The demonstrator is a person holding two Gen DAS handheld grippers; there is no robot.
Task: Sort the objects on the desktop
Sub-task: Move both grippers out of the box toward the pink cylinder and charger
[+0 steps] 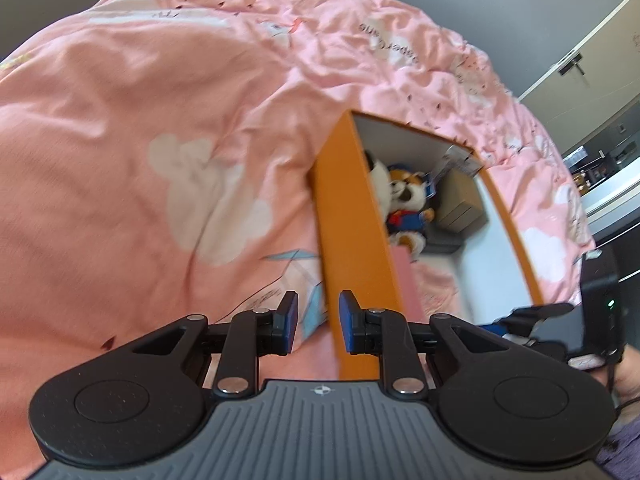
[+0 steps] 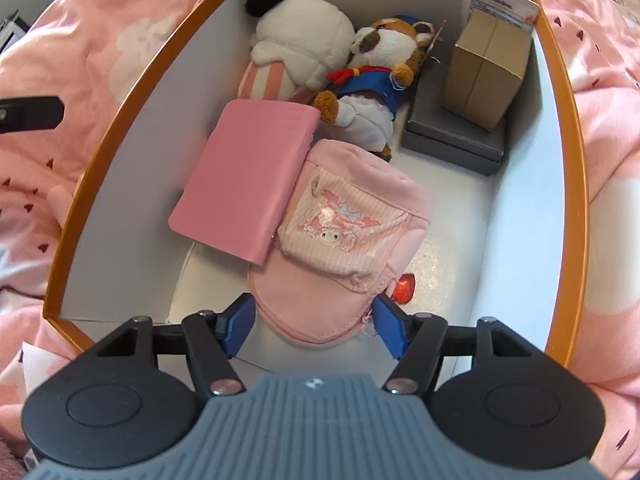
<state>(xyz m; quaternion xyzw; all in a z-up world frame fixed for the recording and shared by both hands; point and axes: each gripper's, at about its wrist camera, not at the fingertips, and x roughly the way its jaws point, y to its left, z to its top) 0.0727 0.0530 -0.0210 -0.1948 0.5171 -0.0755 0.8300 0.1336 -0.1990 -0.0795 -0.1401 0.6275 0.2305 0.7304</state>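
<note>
While the right gripper (image 2: 314, 326) points down into the orange box (image 2: 568, 128), its blue pads stand apart on either side of the near end of a pink pouch (image 2: 344, 240), neither pad pressing on it. Soft and rounded, the pouch has a striped front pocket printed with a cartoon rabbit, and it lies on the white floor of the box. Its left edge overlaps a flat pink case (image 2: 244, 176). At the far end lie a white plush (image 2: 304, 36) with a black ear and a brown-and-white plush dog (image 2: 384, 64) in a blue outfit. To their right a tan carton (image 2: 484, 68) stands on a grey box (image 2: 452, 140). A small red thing (image 2: 405, 286) sits just right of the pouch. The left gripper (image 1: 319, 322) hangs outside the box's left wall, fingers drawn in and holding nothing. All this rests on a rumpled pink bedcover (image 1: 160, 120) with white cloud shapes; grey walls and dark shelving show at the far right.
</note>
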